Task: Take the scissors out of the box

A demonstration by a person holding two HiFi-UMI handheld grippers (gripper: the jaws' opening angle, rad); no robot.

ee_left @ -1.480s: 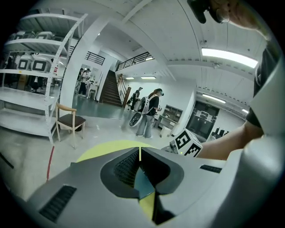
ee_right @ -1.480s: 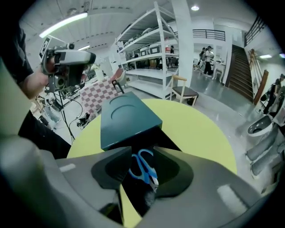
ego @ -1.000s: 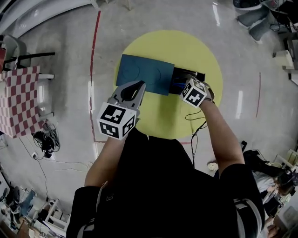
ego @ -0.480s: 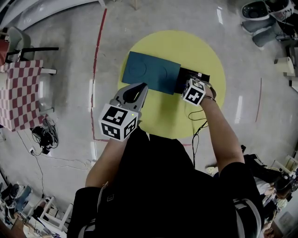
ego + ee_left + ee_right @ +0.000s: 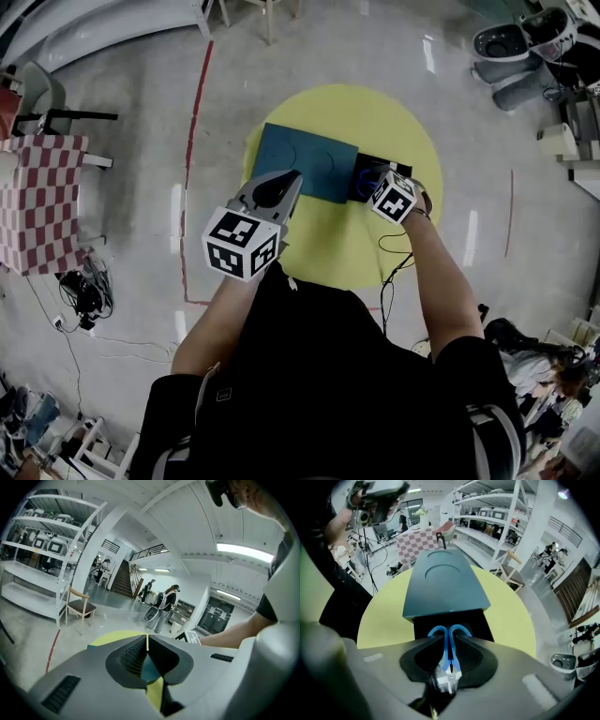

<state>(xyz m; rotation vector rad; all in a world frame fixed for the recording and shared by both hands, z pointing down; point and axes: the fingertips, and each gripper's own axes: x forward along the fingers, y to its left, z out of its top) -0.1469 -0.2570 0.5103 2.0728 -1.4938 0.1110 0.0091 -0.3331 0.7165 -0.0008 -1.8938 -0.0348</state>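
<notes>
Between the right gripper's (image 5: 448, 639) closing jaws sit blue-looped scissors (image 5: 449, 656), short metal blades.

You wear a black short-sleeved top (image 5: 319, 366). Your left gripper (image 5: 147, 641) and right gripper (image 5: 449, 639) have smooth grey shells with small dark slots, and their fingers (image 5: 133, 656) are lined with black ribbed pads. Each carries a white cube (image 5: 240, 244) printed with black square markers. A thin black cable (image 5: 382, 292) hangs from the right one.

Far end of tray (image 5: 480, 623) under cover (image 5: 443, 585)
</notes>
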